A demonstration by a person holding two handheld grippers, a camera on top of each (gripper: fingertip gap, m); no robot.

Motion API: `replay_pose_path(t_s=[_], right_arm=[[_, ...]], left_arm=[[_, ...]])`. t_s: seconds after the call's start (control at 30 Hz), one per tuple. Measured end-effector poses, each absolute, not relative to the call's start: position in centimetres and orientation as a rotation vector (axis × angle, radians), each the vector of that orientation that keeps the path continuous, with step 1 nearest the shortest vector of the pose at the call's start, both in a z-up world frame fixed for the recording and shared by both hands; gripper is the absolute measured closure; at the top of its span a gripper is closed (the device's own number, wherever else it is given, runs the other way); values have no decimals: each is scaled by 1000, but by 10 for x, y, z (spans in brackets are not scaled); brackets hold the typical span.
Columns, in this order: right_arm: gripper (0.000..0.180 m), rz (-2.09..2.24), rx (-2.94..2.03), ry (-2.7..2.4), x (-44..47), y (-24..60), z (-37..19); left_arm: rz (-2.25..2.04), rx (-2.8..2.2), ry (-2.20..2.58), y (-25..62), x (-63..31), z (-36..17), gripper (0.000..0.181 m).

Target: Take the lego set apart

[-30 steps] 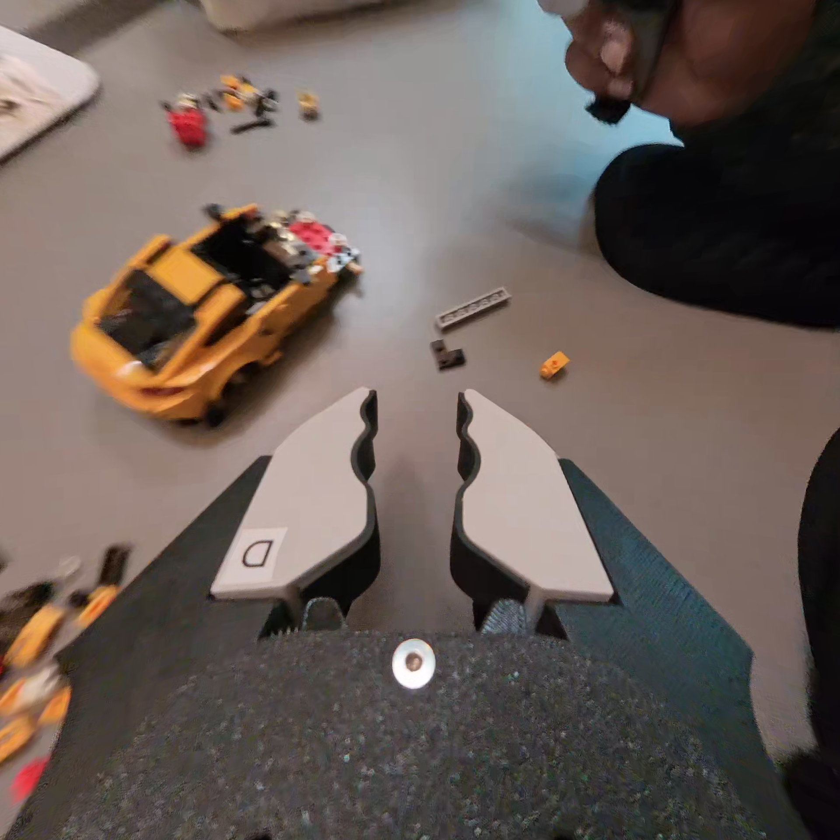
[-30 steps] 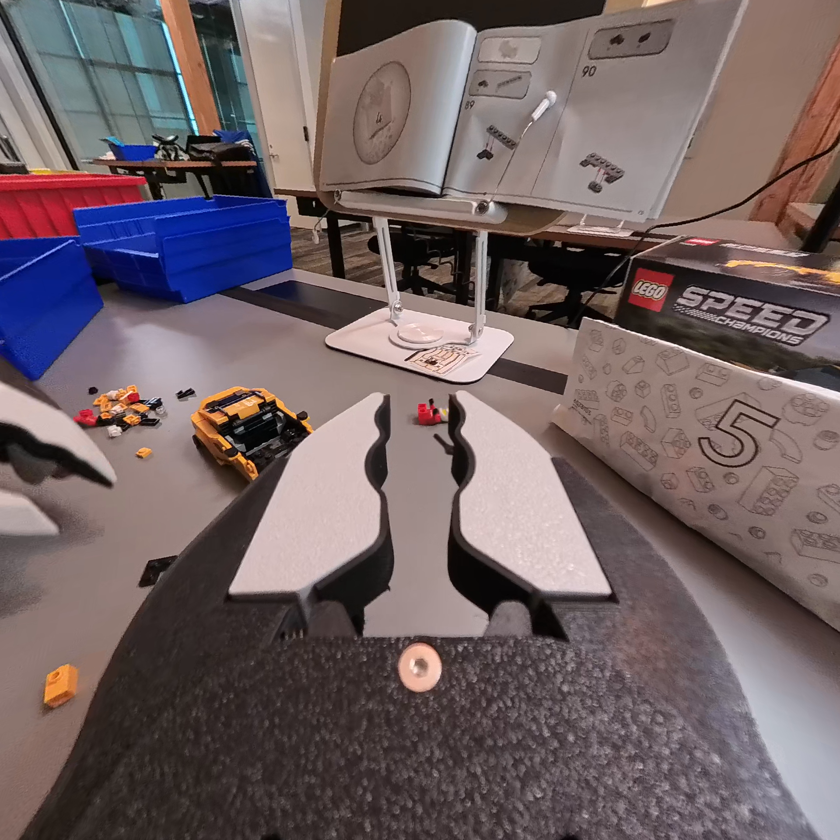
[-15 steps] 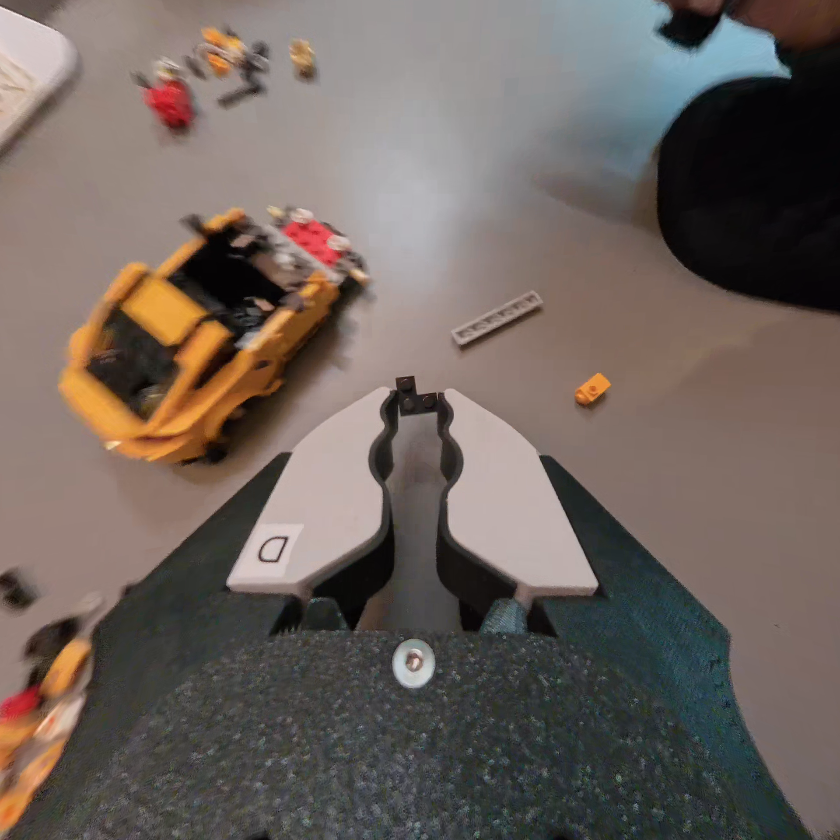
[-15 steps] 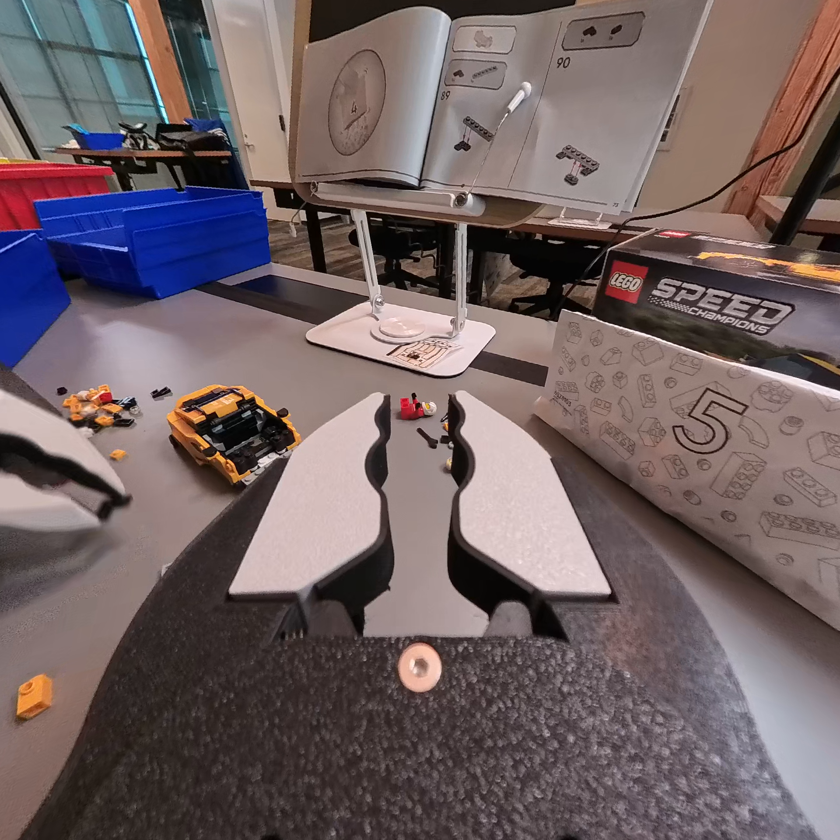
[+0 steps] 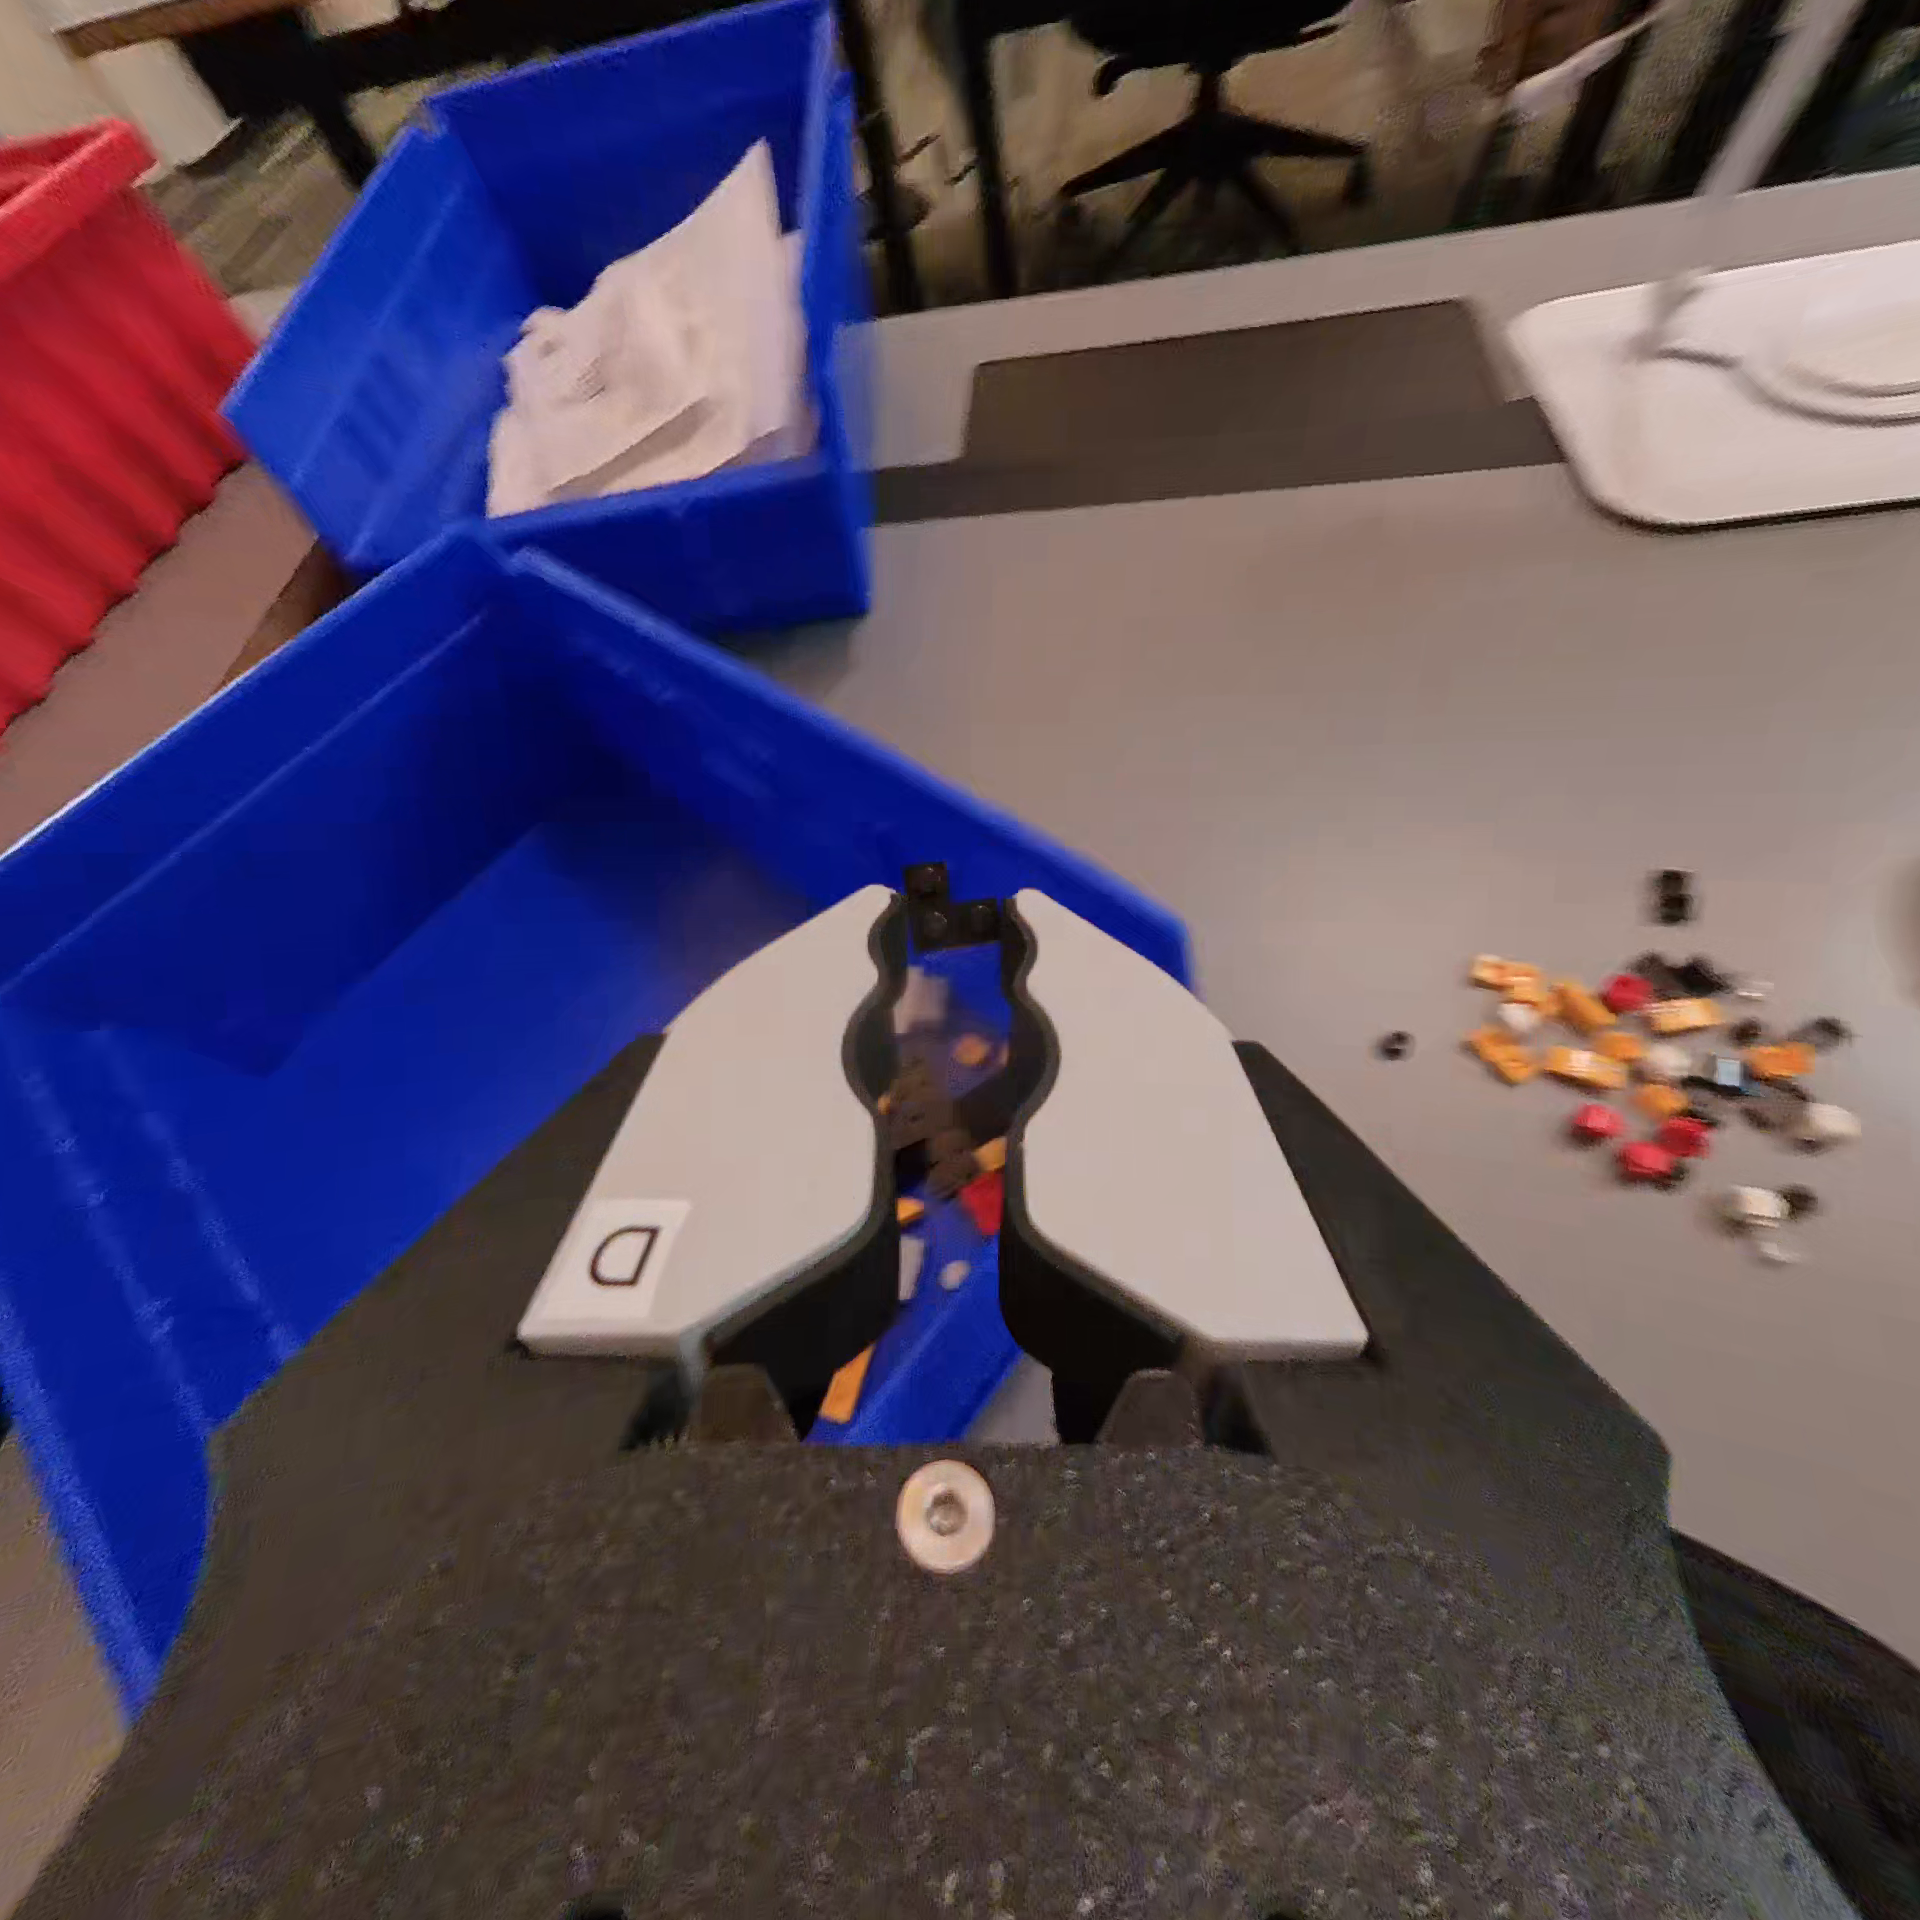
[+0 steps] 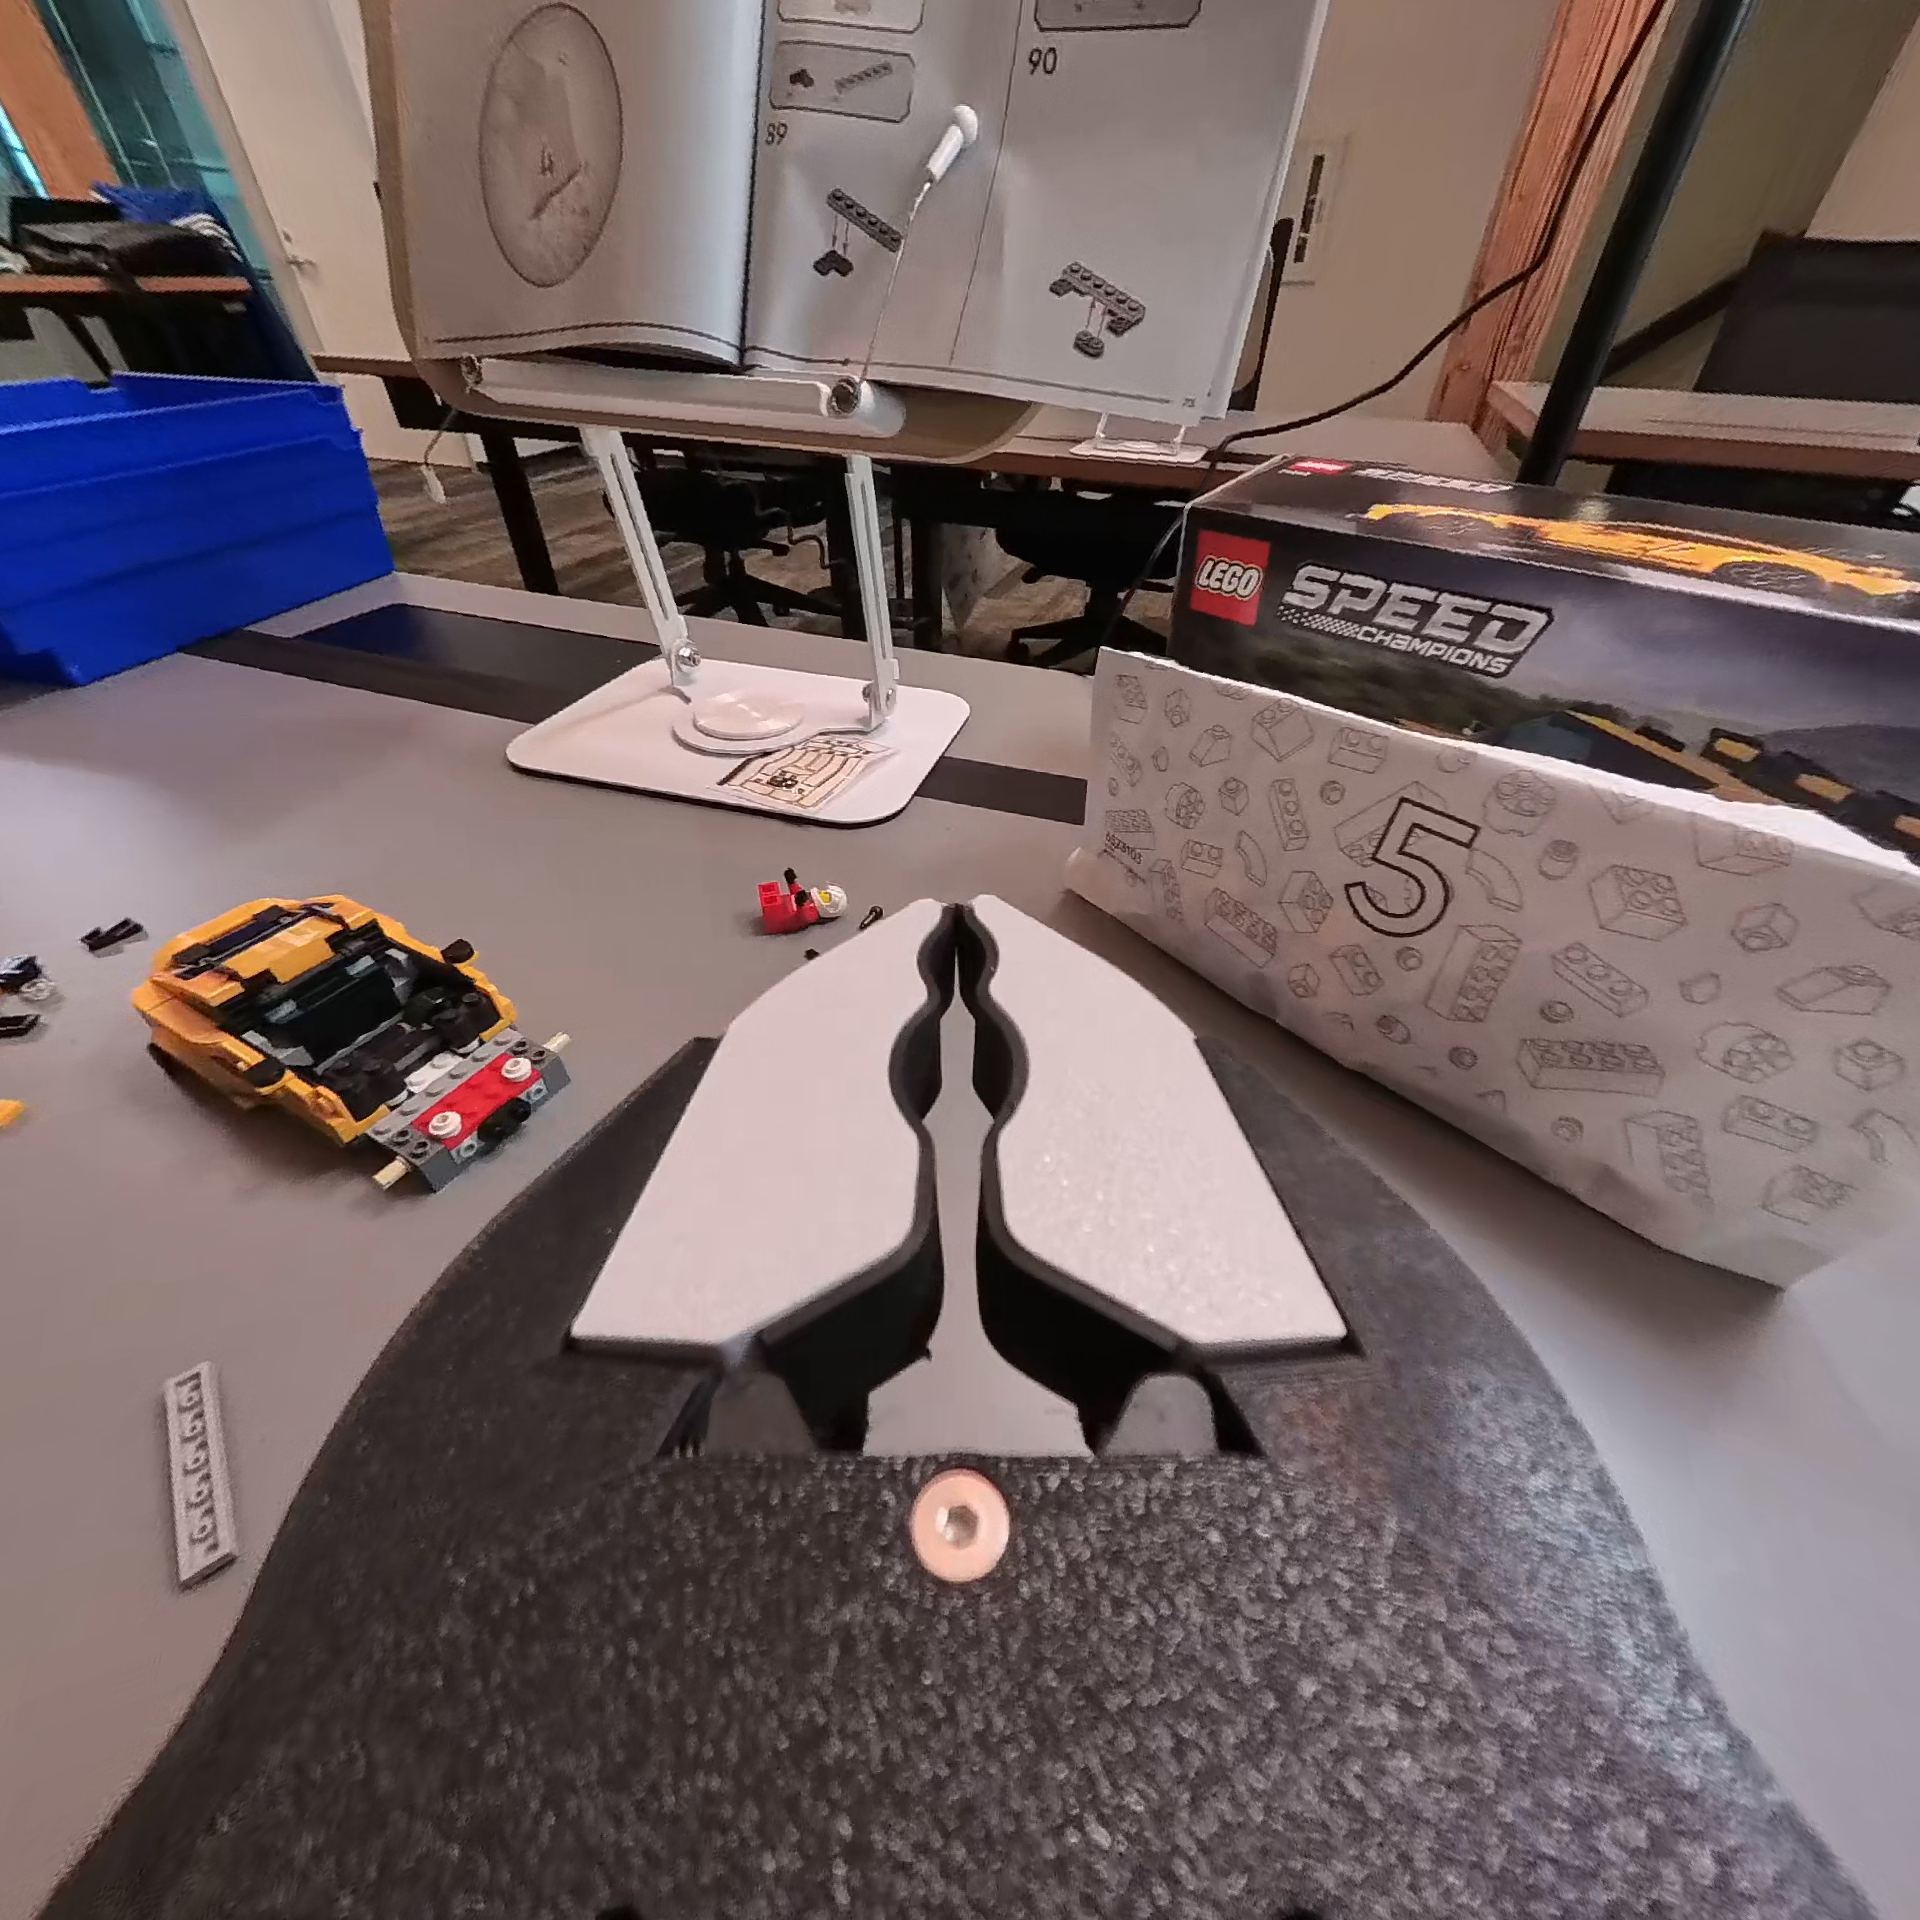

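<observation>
Left gripper pinching small black L-shaped lego plate at fingertips, hanging over near blue plastic bin; loose orange, black, red pieces lying in bin below fingers. Scattered pile of small orange, red, black bricks sitting on grey table at 3 o'clock of left gripper.

Right gripper fingers pressing together, gripping nothing. Partly stripped yellow lego car resting on table at 9 o'clock of right gripper, well apart. Flat grey studded strip lying at 8 o'clock.
</observation>
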State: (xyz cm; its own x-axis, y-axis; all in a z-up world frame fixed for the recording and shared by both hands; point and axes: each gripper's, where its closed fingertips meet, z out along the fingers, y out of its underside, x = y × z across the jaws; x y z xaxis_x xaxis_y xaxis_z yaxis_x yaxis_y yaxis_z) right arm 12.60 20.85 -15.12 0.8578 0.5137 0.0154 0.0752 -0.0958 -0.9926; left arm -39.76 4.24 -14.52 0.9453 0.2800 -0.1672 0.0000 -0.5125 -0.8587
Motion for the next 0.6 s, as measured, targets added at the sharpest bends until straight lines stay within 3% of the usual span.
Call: replay_pose_path(t_s=[0.2, 0.4, 0.5, 0.6], right_arm=[[180, 386, -1633, -477, 125, 208, -151], [179, 390, -1627, -489, 124, 207, -151], [179, 393, -1624, -495, 123, 207, -151], [179, 400, -1626, -502, 121, 207, -152]], left_arm=[[372, -2207, -280, 31, -427, -181, 160], [372, -2194, -222, 40, -408, -182, 133], [172, -2059, 71, 64, -333, -159, 153], [-55, -1986, 526, 77, -221, -161, 153]])
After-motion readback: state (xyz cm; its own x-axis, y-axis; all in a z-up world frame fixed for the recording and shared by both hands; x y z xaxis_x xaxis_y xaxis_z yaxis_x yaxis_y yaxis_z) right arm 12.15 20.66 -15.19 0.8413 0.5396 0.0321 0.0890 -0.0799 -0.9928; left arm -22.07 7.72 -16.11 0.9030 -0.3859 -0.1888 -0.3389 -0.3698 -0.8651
